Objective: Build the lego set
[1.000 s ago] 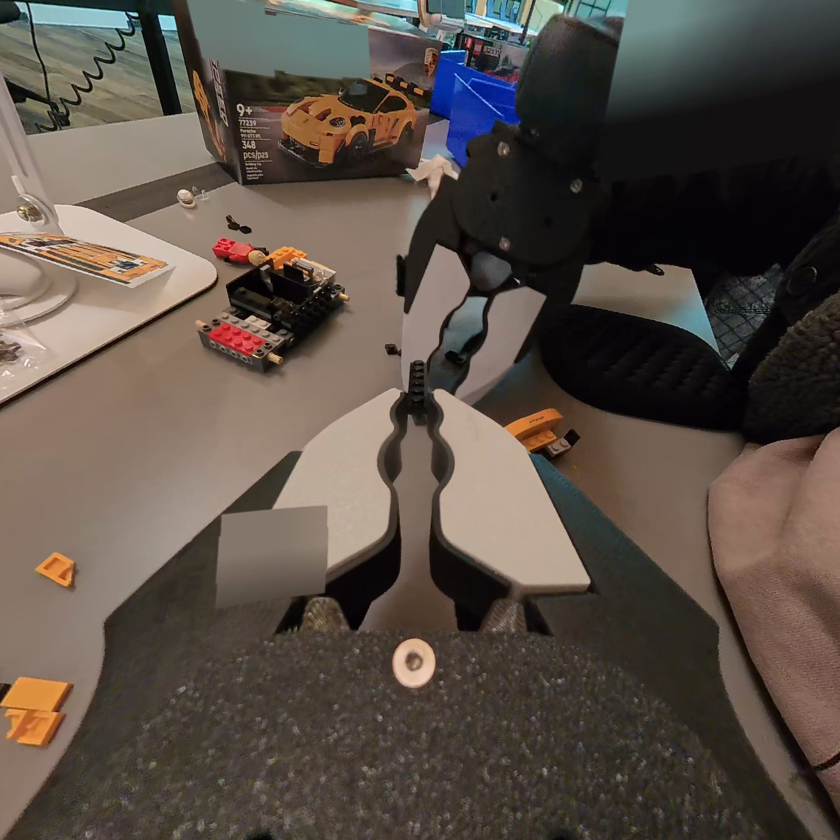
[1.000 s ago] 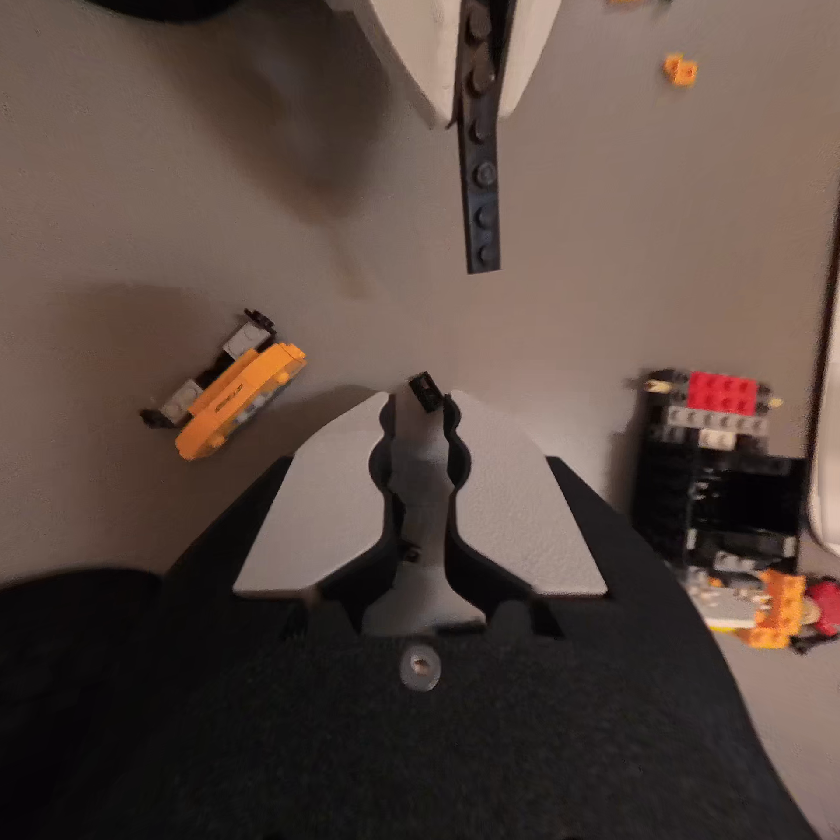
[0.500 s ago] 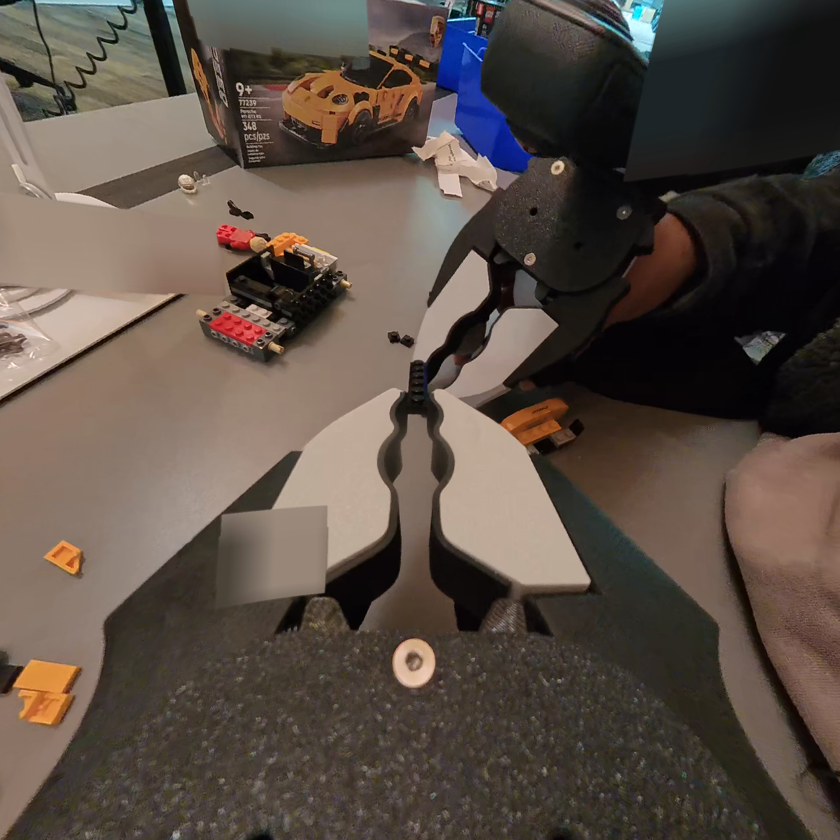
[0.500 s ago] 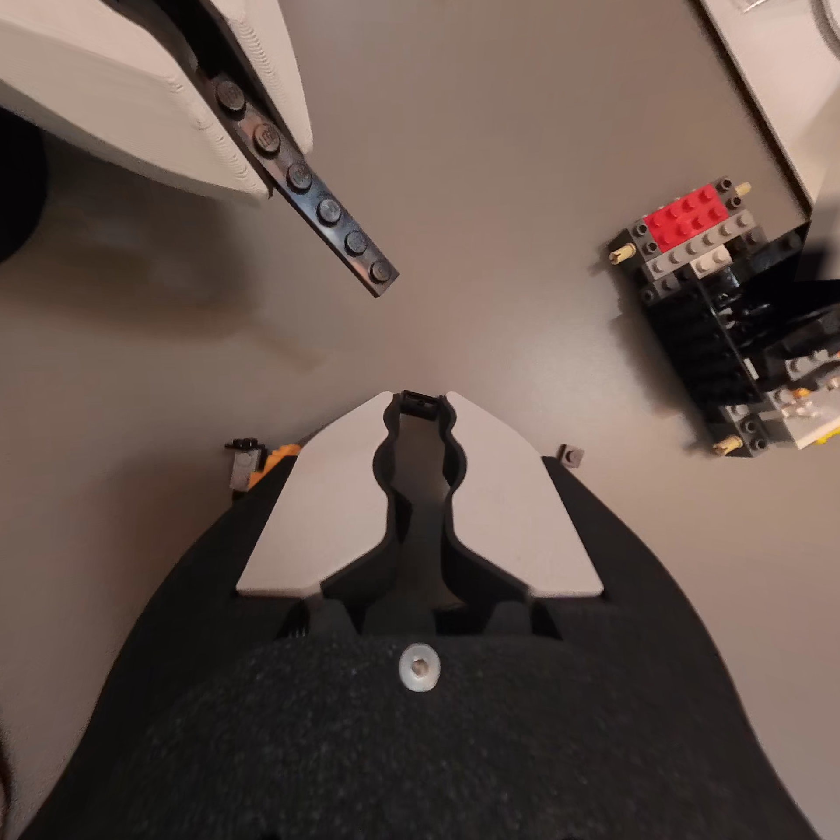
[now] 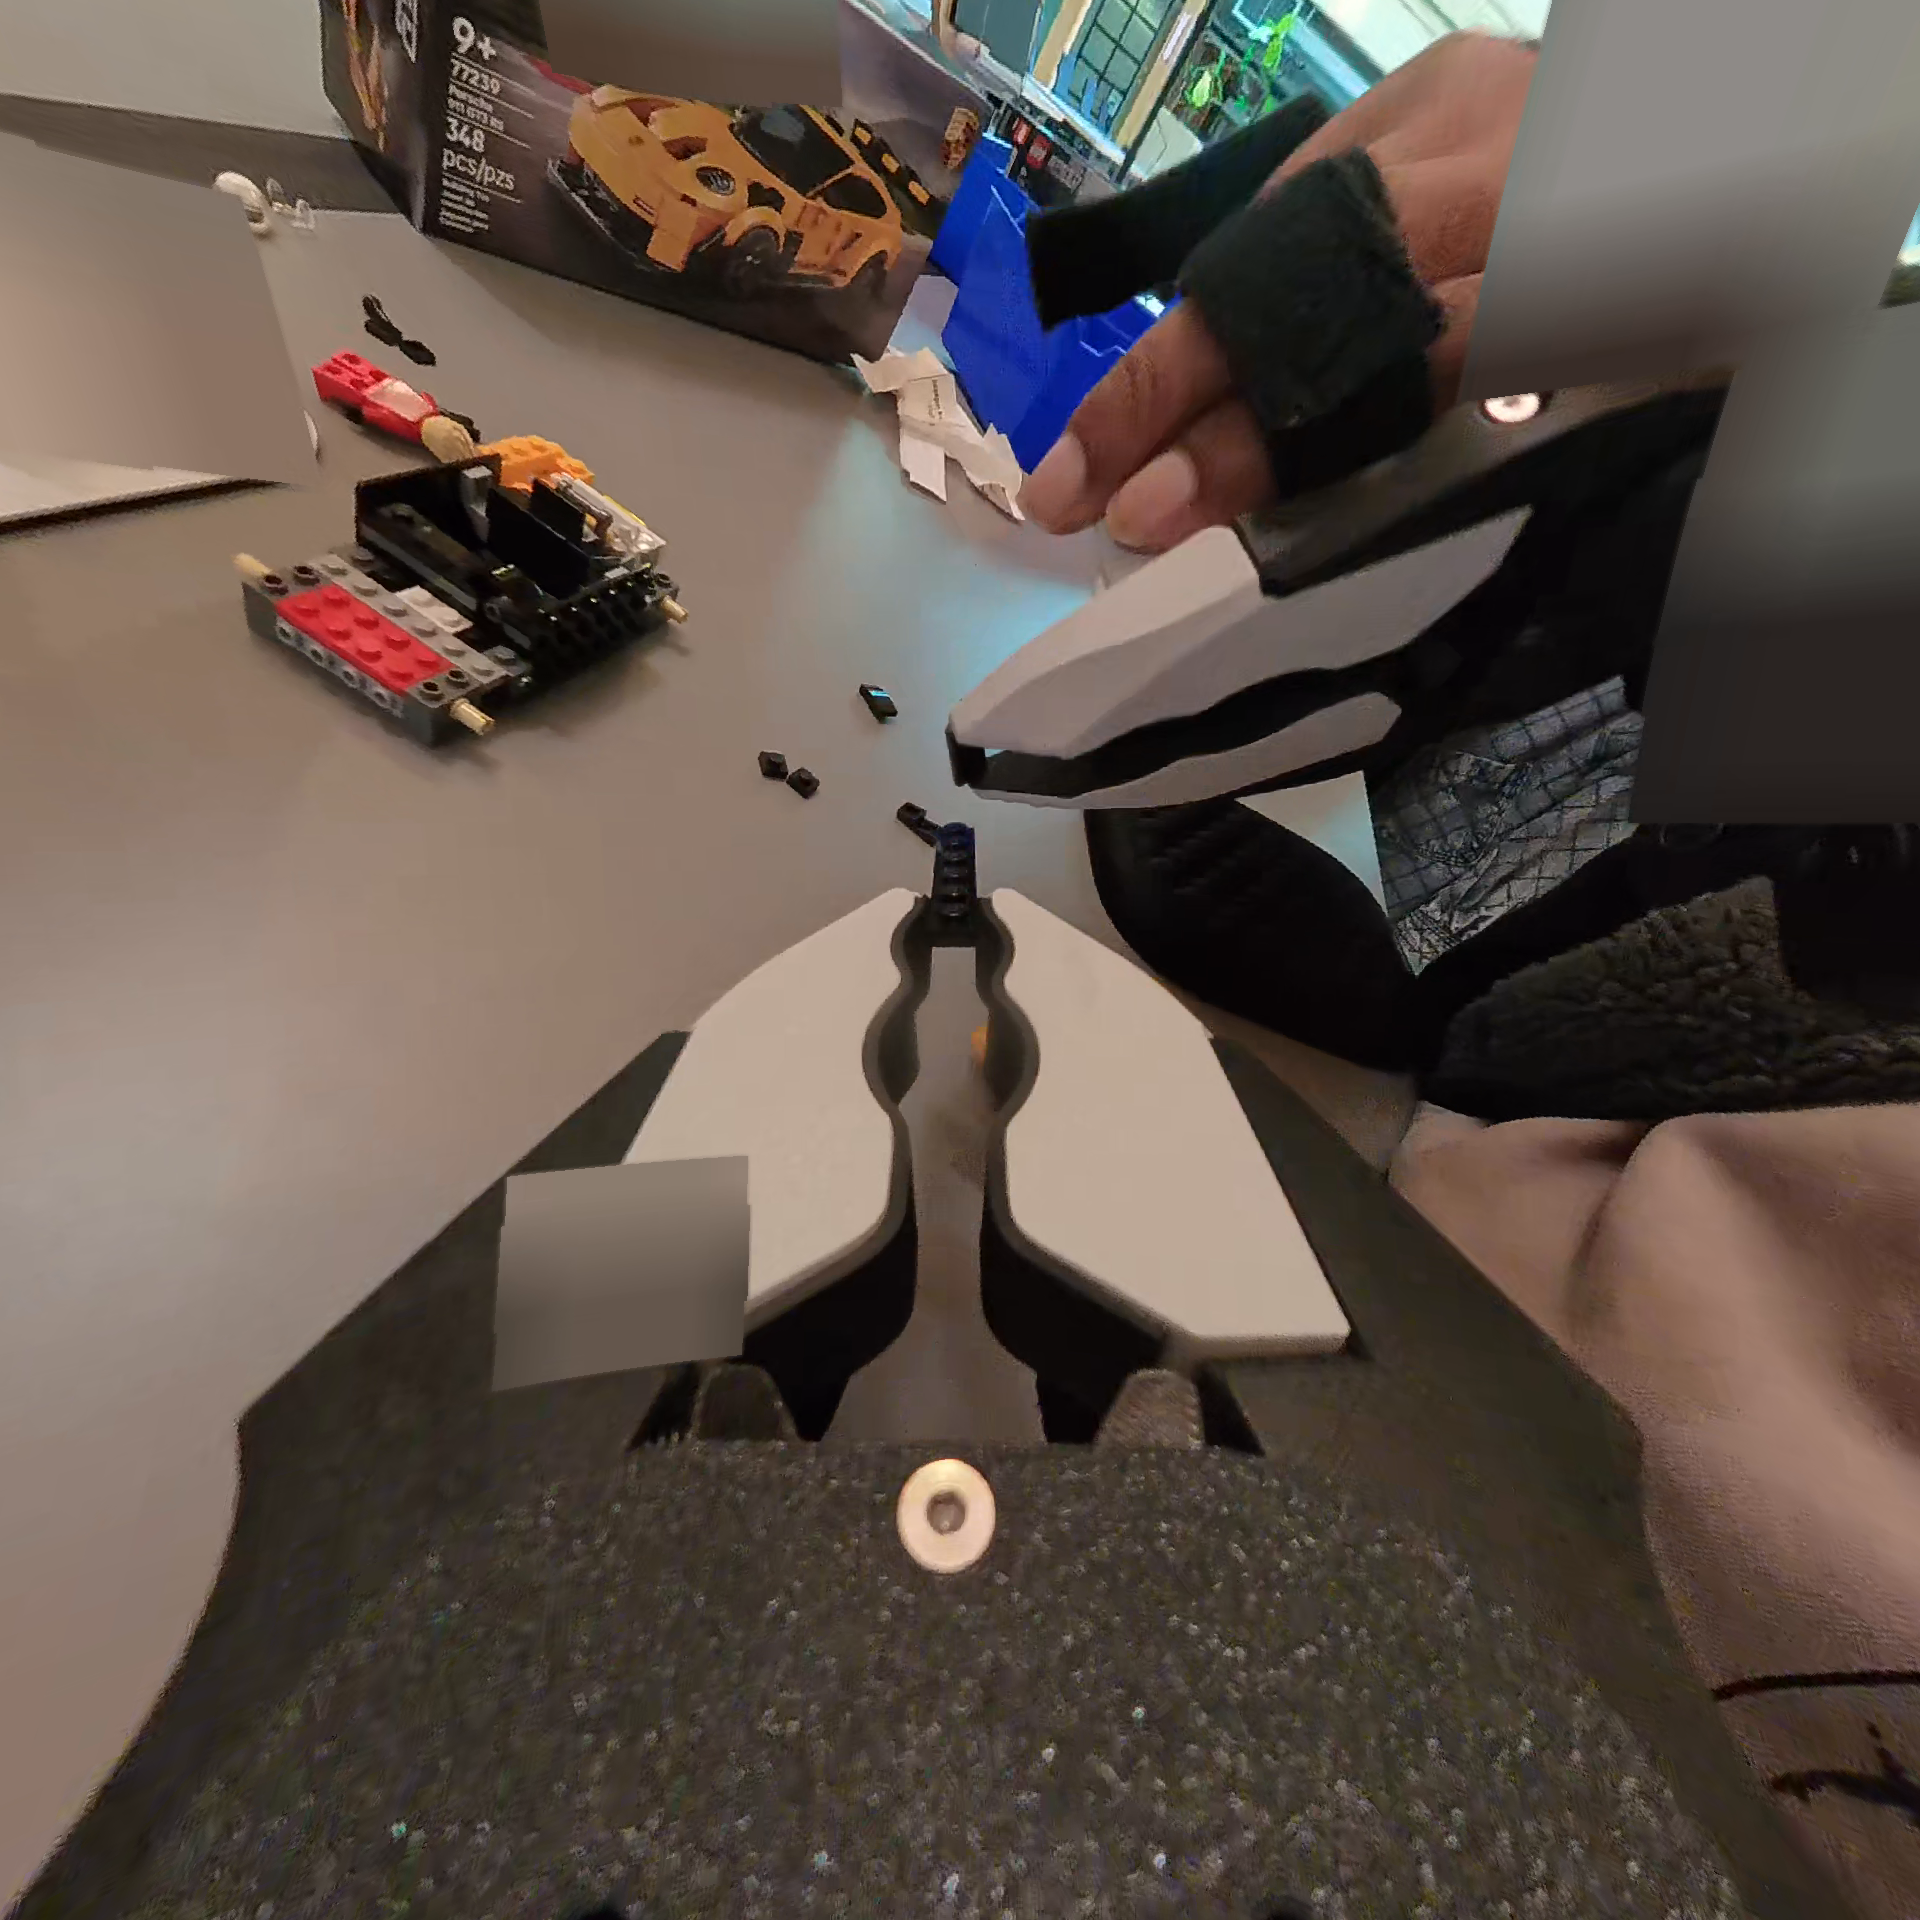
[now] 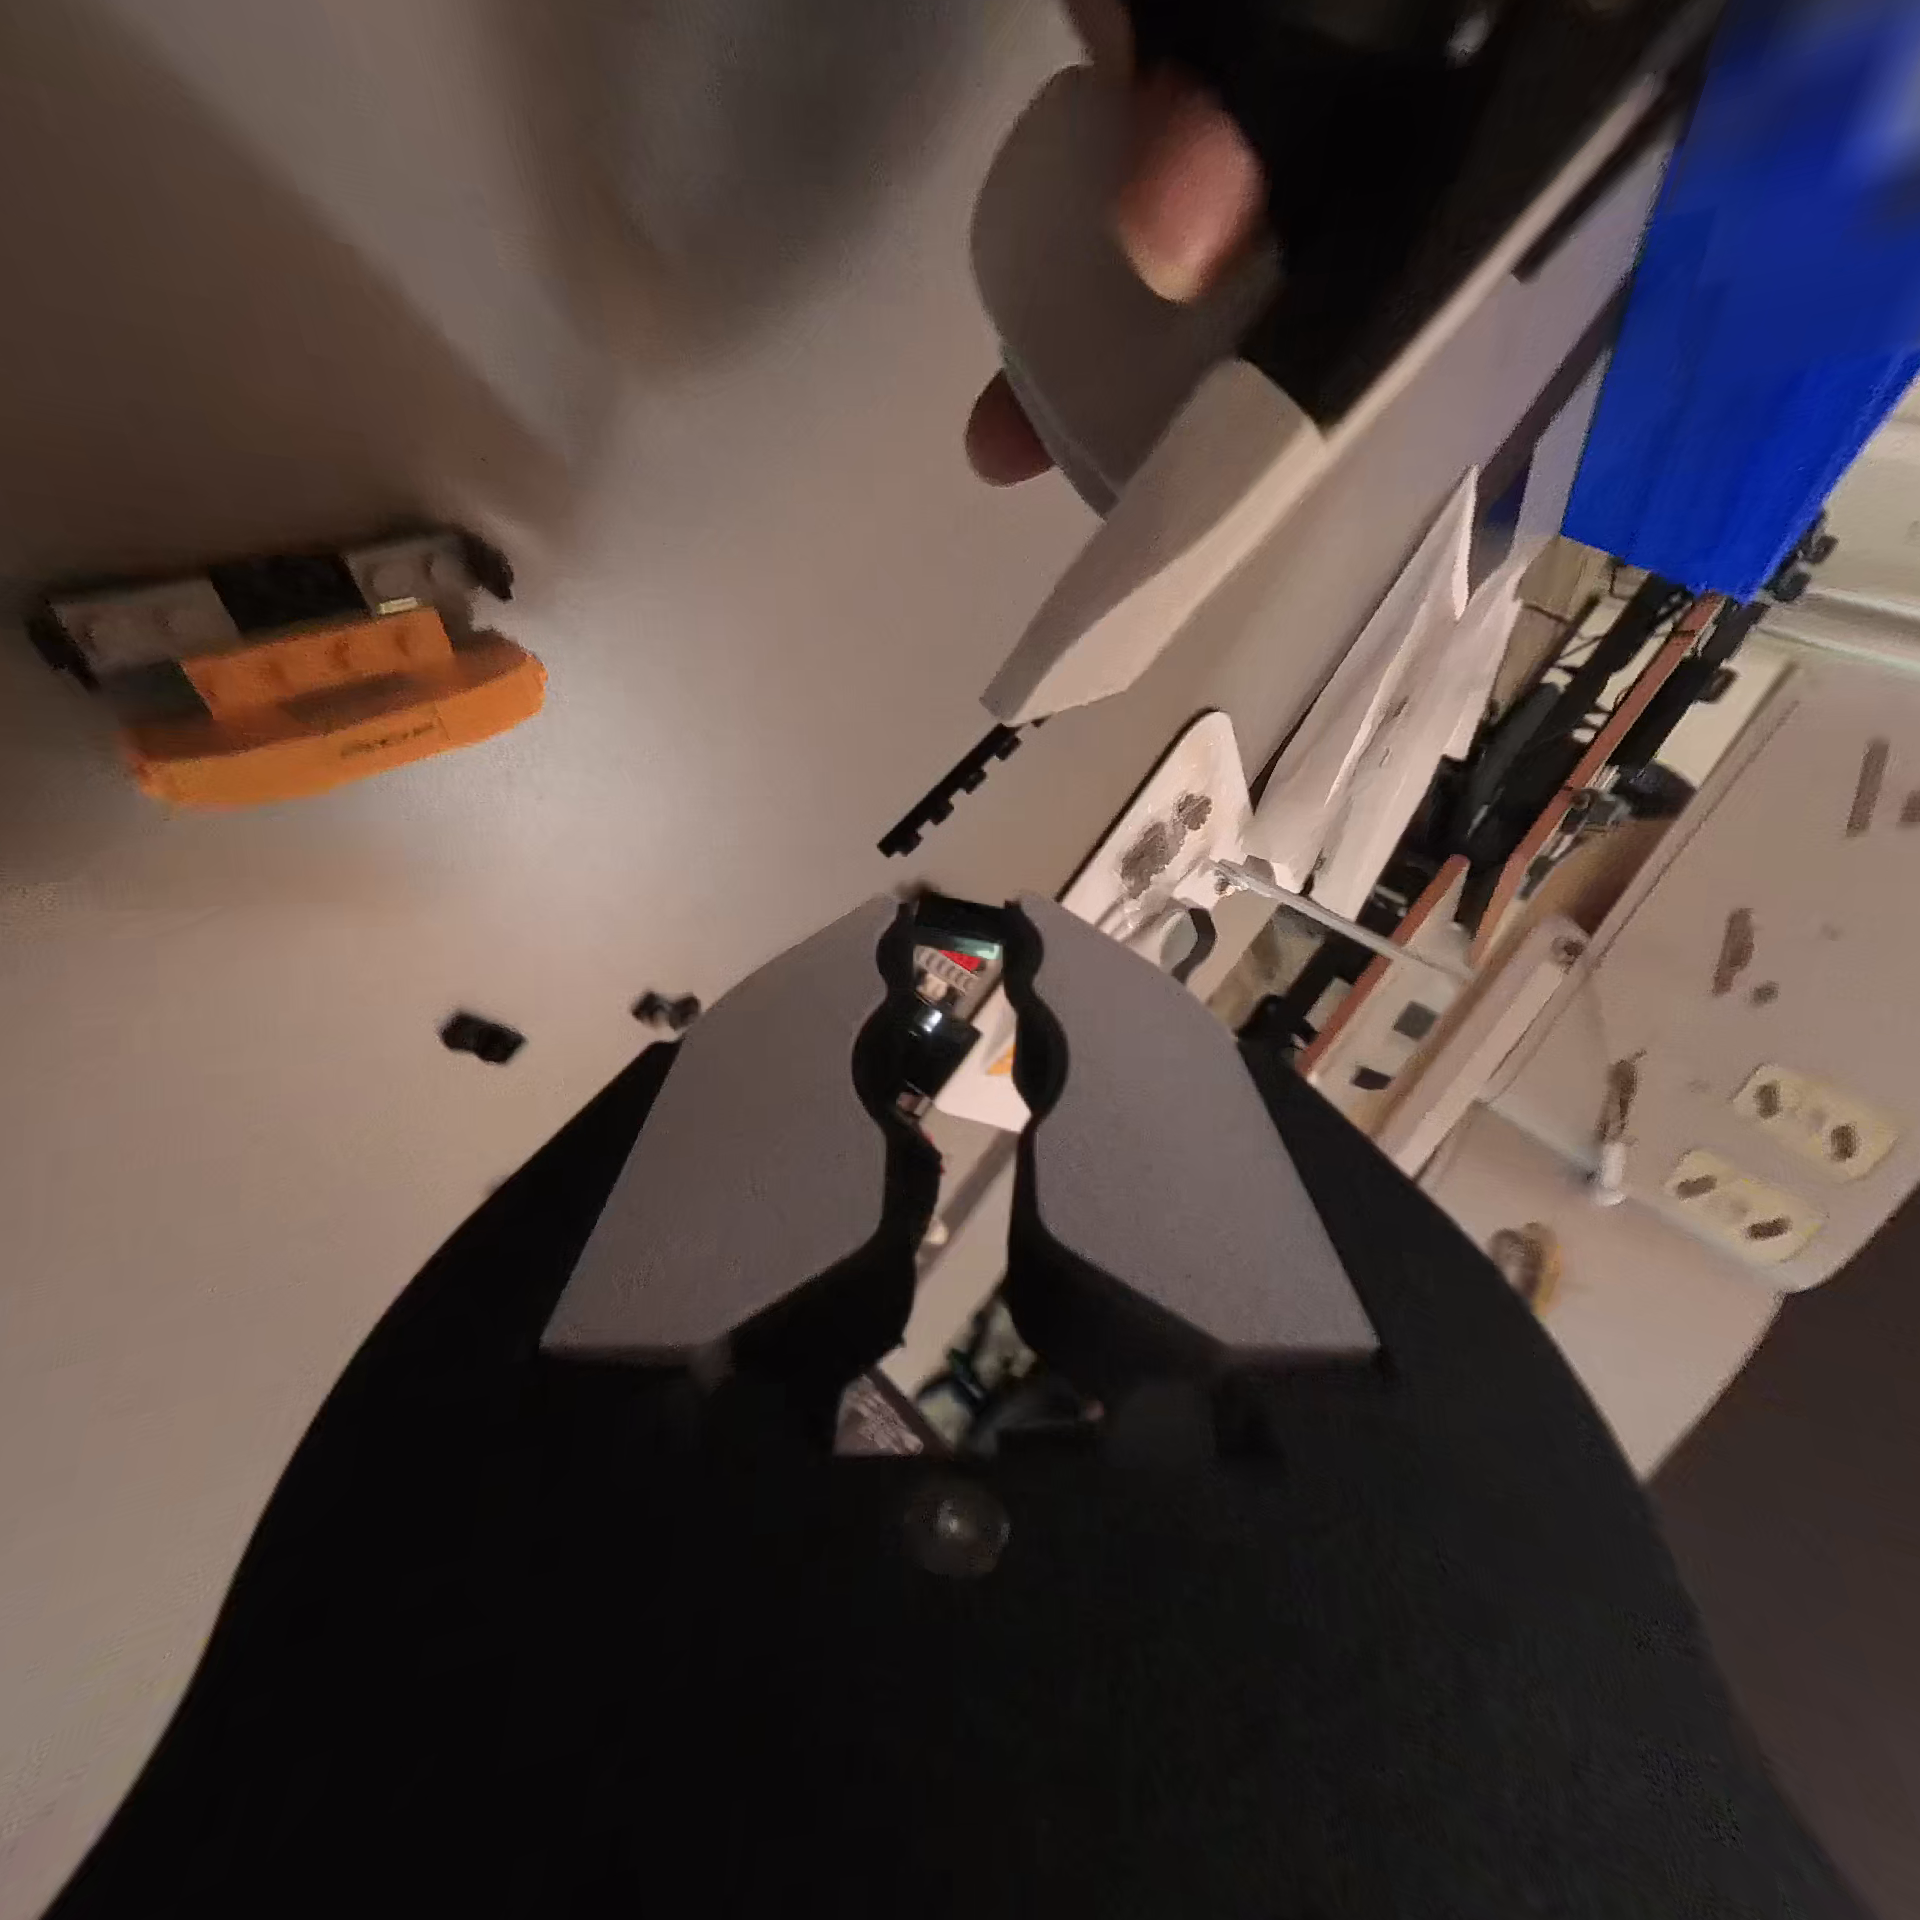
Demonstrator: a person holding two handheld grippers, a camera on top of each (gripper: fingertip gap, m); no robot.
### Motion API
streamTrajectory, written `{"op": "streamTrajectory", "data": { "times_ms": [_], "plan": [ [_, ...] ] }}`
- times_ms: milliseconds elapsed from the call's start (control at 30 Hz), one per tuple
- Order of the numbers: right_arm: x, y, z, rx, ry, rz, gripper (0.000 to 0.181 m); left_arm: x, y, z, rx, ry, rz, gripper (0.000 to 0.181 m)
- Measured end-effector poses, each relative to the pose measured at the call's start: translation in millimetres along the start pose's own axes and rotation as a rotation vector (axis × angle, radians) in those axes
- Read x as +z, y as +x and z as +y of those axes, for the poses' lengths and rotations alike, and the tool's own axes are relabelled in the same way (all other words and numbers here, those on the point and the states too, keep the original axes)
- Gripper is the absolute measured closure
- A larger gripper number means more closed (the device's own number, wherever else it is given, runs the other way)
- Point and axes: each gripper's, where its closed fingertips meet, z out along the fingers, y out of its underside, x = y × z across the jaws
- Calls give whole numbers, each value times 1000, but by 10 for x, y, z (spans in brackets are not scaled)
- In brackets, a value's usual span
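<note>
Left tool (image 5: 954, 902) tips tight around black studded plate (image 5: 953, 871), above table (image 5: 312, 935).

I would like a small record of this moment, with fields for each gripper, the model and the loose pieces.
left gripper: shut on long black studded plate, held above grey table
right gripper: shut on small black piece
model: black, grey and red car chassis, on table, untouched
loose: orange and grey side panel; tiny black pieces

Black gripper (image 5: 954, 914), grey wavy-edged jaws; black finger strap (image 5: 1314, 301).
</note>
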Motion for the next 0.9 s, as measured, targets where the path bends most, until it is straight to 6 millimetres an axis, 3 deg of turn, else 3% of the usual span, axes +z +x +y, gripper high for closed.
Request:
{"op": "streamTrajectory", "data": {
  "times_ms": [433, 633, 900],
  "plan": [
    [-45, 121, -142, -524, -175, -43, 166, 1, 91, -82, 127, 55, -39, 173],
    [-192, 253, -173, -590, -202, 12, 165, -35, 201, -205, 240, 141, -44, 173],
    [-319, 251, -215, -582, -176, 44, 165, -68, 272, -283, 332, 204, -71, 173]
  ]
}}
